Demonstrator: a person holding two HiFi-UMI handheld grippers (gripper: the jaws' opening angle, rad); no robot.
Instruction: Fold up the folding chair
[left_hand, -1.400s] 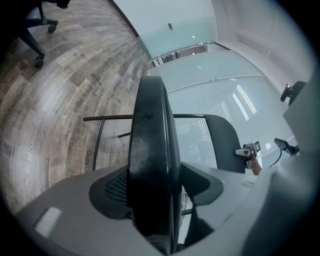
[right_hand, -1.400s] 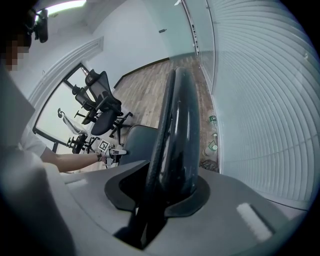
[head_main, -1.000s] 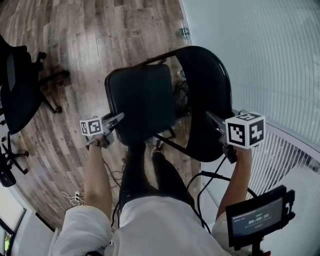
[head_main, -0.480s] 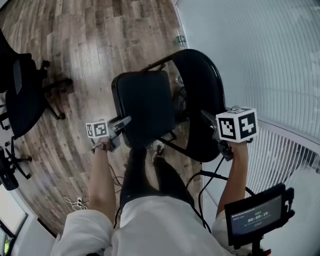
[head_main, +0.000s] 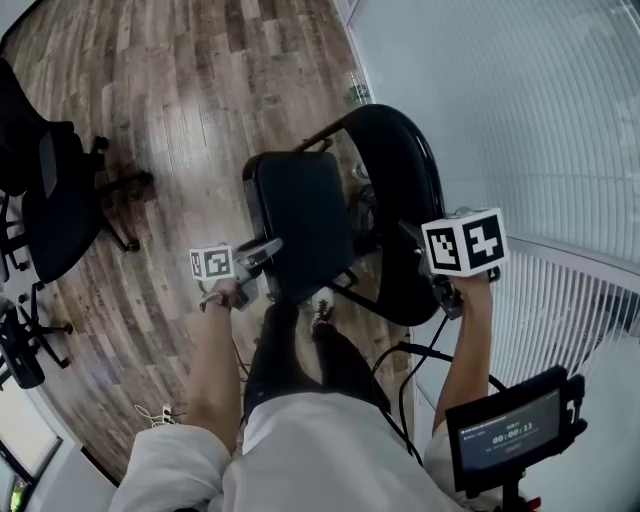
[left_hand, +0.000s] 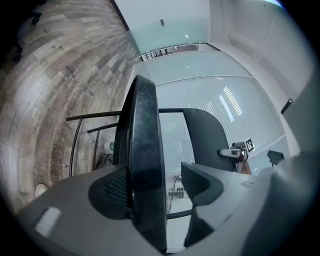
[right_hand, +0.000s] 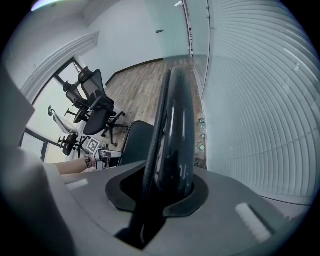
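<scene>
The seat, straddled by the spread left gripper, should be raised smoothly toward the backrest pinched by the right gripper.

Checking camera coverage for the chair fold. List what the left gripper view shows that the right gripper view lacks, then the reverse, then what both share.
Left gripper view only: the seat edge-on between the left gripper's open jaws, against one jaw and clear of the other; the right gripper seen from afar.
Right gripper view only: its jaws clamped on the backrest rim; office chairs; the left gripper from afar.
Both: seat, backrest, wood floor.
</scene>
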